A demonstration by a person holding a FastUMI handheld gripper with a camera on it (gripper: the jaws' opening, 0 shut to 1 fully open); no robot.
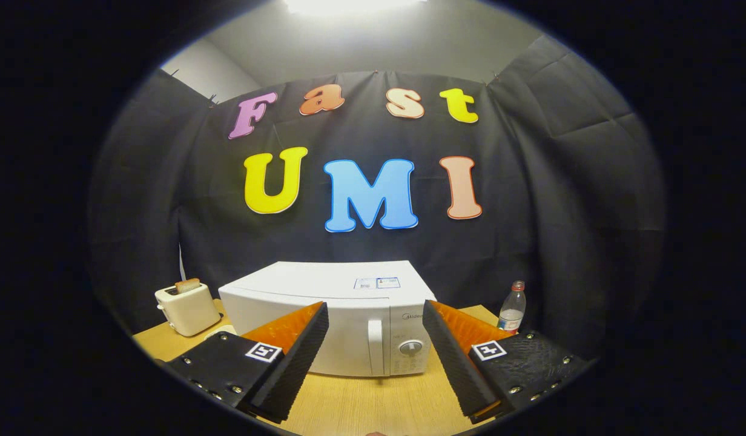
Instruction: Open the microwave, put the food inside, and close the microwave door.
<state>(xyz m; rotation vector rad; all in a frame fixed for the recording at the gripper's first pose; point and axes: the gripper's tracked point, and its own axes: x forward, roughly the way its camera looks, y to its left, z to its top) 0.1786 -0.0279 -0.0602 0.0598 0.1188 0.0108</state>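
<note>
The gripper (376,315) hangs with fingers spread wide and empty short of the closed microwave (330,315) on the wooden table (361,402), a toaster (187,309) left of the microwave, a bottle (512,309) right.

Staged kitchen booth: microwave (324,315), toaster (187,310), water bottle (512,307) on wooden table (361,399) (black cloth backdrop)

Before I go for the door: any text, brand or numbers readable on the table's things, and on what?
Sticker on the microwave: too small to read.
Brand mark above the dial: too blurred.
Bottle label: unreadable.
Toaster: none.
Gripper, jaws open toward the microwave: coded tags, no words.
</note>
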